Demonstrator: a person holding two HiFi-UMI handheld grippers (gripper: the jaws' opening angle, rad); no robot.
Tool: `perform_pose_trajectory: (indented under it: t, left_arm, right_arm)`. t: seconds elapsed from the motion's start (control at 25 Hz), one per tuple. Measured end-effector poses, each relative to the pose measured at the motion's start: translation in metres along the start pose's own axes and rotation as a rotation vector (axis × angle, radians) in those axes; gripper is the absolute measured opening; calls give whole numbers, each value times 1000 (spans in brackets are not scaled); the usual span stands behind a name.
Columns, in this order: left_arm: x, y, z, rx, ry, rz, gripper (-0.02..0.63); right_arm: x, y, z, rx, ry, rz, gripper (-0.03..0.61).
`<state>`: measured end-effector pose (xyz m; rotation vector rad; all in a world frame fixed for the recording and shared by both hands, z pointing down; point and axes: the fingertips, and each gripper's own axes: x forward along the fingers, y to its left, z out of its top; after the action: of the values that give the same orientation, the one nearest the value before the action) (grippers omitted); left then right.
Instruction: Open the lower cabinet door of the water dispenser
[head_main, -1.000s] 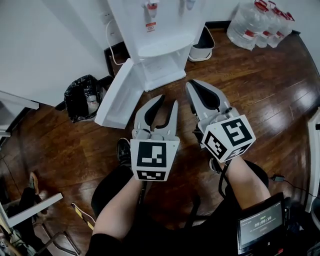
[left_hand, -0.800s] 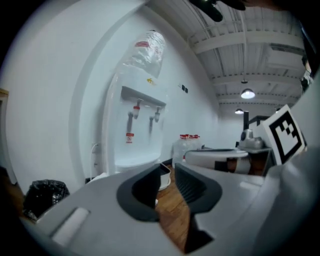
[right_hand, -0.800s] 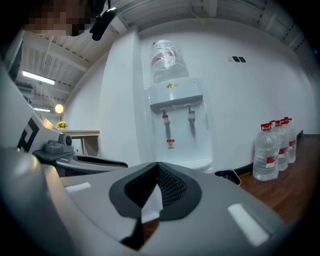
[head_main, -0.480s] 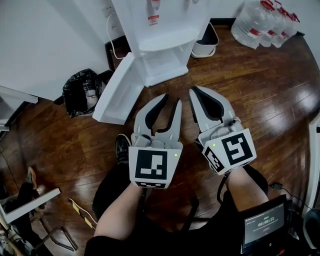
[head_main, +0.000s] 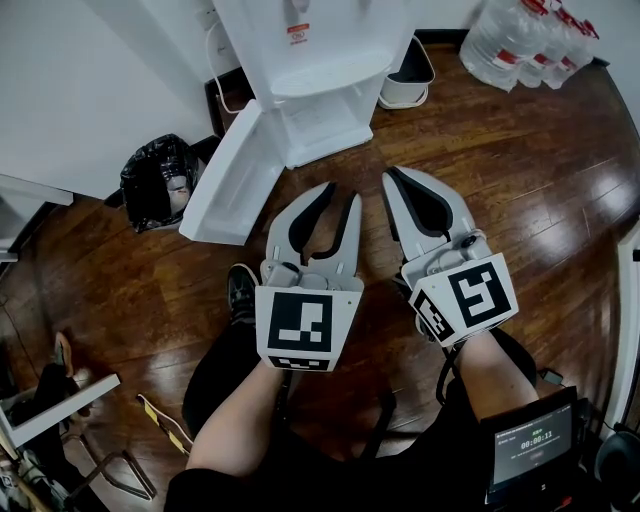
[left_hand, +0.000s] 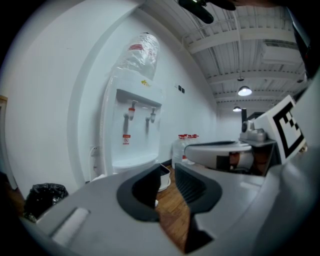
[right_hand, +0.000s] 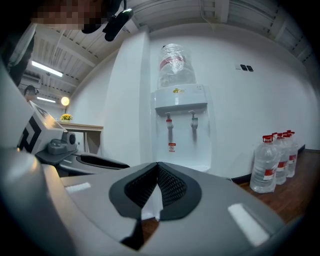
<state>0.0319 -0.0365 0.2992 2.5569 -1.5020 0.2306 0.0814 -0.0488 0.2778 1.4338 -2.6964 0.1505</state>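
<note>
The left tool (head_main: 341, 192) and right tool (head_main: 390, 176) were seen clenched on nothing. Ahead-left of them, the cabinet door (head_main: 235, 175) was swung open, with a black bin bag (head_main: 160, 180) left of it. The water dispenser (head_main: 310, 60) was cut off at the top.

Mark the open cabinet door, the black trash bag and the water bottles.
cabinet door (head_main: 232, 178): head view, middle of the open white panel.
black trash bag (head_main: 158, 182): head view, centre of the bag.
water bottles (head_main: 502, 45): head view, body of the leftmost bottle.

Three views, shared water dispenser (head_main: 310, 50)
</note>
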Motion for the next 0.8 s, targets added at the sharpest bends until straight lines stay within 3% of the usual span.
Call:
perform_pose_trajectory:
  t: [0.8]
  left_arm:
    - [4, -1, -6, 3, 18, 6, 114]
  right_arm:
    - [0, 1, -4, 7, 10, 11, 5]
